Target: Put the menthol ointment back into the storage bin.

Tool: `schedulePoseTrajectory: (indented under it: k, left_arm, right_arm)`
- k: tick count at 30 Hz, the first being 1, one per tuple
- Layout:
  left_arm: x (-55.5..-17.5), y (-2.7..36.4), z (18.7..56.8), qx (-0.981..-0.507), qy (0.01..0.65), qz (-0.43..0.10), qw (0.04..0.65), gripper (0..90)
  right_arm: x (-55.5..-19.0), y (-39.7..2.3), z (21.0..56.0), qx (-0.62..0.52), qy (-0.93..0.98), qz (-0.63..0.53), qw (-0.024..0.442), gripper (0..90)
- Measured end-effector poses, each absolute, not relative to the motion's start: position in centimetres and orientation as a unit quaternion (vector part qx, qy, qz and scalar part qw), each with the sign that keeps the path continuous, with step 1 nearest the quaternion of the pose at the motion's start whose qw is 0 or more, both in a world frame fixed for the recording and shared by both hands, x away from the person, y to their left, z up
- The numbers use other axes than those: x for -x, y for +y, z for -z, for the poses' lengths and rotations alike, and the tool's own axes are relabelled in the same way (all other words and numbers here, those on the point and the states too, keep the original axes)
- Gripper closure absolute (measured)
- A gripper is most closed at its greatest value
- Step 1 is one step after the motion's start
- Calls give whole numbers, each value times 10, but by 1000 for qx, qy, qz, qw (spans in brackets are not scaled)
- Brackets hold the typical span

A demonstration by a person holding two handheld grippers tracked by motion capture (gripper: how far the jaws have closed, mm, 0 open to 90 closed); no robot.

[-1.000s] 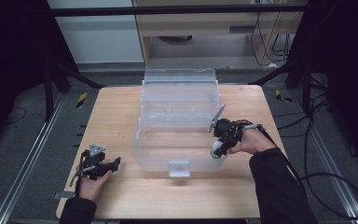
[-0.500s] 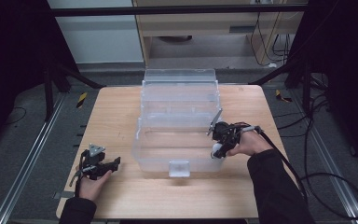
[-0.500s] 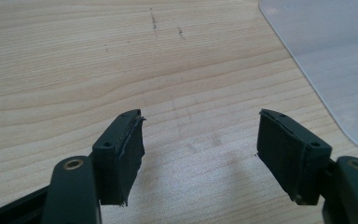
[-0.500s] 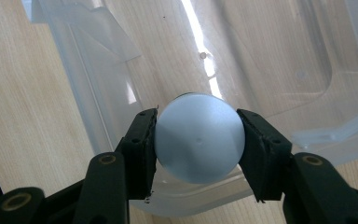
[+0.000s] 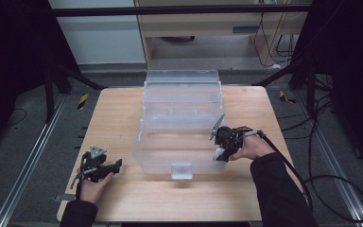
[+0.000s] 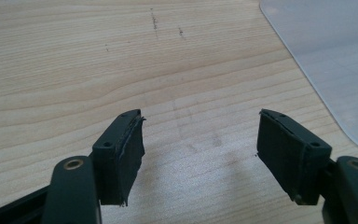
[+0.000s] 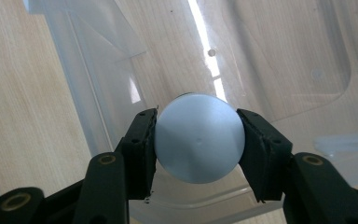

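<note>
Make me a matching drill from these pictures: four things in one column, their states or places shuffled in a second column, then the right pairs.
Things:
1. left claw
2. right claw
3. round disc
4. clear plastic box

States or places:
A. pinched between two black jaws
B. sits in the middle of the wooden table, lid open
C. open, jaws apart above bare wood
D. shut on something, at the box's right near corner

Pairs: 1-C, 2-D, 3-A, 4-B

A pale wooden table (image 5: 118,118) stands on grey floor (image 5: 23,142), with a beige cabinet (image 5: 208,28) behind.
</note>
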State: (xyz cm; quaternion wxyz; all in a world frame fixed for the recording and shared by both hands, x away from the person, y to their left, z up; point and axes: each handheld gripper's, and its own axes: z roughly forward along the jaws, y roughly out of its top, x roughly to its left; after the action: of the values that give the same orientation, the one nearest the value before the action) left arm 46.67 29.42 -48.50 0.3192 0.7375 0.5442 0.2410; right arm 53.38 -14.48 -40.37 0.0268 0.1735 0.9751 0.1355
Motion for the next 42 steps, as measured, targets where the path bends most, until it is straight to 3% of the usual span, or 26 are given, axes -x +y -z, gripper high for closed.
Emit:
schedulePoseTrajectory:
  k: [18,25,33,42]
  left_arm:
    - [-467,294,486,-738,545,-240,318,310]
    - [-467,295,485,-737,546,-240,319,310]
    - [-467,295,485,-736,546,-241,319,308]
    - [-466,294,486,-735,547,-242,319,302]
  right_arm:
    - [-532,-145,404,-171,975,-136,28,519]
    - [-530,-149,396,-188,969,-157,35,466]
    - [-506,-173,372,-231,933,-257,102,331]
    - [-481,-216,377,-309,866,-353,173,247]
